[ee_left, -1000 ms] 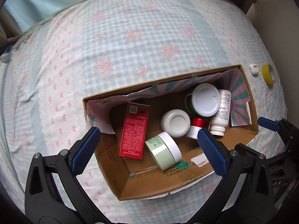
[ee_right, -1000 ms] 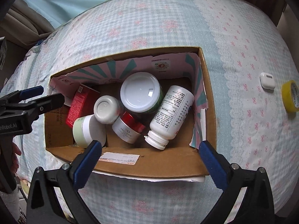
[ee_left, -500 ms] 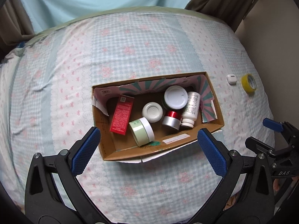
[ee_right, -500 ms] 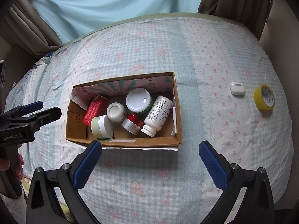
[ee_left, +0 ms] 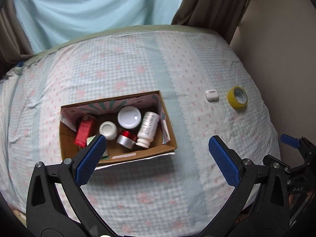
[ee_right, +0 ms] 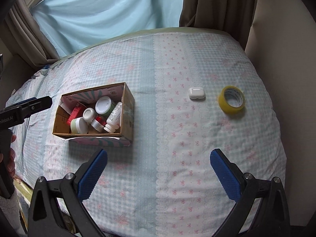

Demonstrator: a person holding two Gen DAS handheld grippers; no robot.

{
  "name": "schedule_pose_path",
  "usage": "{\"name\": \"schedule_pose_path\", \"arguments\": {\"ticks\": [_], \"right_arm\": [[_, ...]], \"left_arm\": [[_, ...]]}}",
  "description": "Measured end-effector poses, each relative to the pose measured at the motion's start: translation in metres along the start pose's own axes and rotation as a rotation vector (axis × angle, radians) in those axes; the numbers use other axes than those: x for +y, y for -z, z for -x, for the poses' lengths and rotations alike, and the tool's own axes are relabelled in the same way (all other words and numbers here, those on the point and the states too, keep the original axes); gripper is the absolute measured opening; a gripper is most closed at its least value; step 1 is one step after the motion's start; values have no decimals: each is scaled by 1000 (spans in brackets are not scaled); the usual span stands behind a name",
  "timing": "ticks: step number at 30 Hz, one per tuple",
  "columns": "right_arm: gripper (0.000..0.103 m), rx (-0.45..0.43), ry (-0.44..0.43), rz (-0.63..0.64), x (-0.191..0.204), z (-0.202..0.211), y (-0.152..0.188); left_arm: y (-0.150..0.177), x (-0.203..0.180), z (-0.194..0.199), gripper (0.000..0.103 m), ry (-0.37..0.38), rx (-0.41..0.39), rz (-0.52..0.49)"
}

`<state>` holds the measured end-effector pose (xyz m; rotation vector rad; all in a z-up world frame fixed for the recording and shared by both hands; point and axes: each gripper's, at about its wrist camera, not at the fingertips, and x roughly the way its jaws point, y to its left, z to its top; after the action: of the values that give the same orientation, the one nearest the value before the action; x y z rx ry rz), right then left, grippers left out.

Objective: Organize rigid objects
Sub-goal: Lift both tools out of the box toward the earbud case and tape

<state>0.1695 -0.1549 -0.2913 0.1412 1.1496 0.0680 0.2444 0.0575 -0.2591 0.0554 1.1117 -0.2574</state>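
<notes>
An open cardboard box (ee_left: pixel 152 149) (ee_right: pixel 128 108) sits on the bed. It holds a red carton (ee_left: pixel 85 130), a white bottle (ee_left: pixel 149 126) lying down, a large white-lidded jar (ee_left: pixel 129 117), a small white jar (ee_left: pixel 108 130), a red-and-silver tin (ee_left: pixel 126 139) and a green jar (ee_right: pixel 79 125). To the right on the bedspread lie a white earbud case (ee_right: pixel 196 92) and a yellow tape roll (ee_right: pixel 232 99). My left gripper (ee_left: pixel 157 139) hangs open above the box's near right corner. My right gripper (ee_right: pixel 159 152) is open over bare bedspread, empty.
The checked bedspread (ee_right: pixel 158 69) with pink bows covers the whole bed. Light blue curtain (ee_right: pixel 108 9) and brown drapes (ee_right: pixel 217 4) hang behind it. A beige wall (ee_right: pixel 286 59) borders the right side. A hand (ee_right: pixel 9 158) holds the left gripper's handle at the left edge.
Both grippers have pulled up and back from the box, which now looks much smaller. The right view has shifted right, toward the earbud case and tape. Both stayed open.
</notes>
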Motion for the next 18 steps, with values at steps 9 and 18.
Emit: {"name": "schedule_pose_path", "arguments": {"ticks": [9,18], "right_arm": [[103,-10,82,27,-114,4,-17],[103,-123,145,50,-171,-15,-42]], "left_arm": [[-12,-121,-46,103,0,7,39],[-34,-169,-112,103,8,-15,82]]}}
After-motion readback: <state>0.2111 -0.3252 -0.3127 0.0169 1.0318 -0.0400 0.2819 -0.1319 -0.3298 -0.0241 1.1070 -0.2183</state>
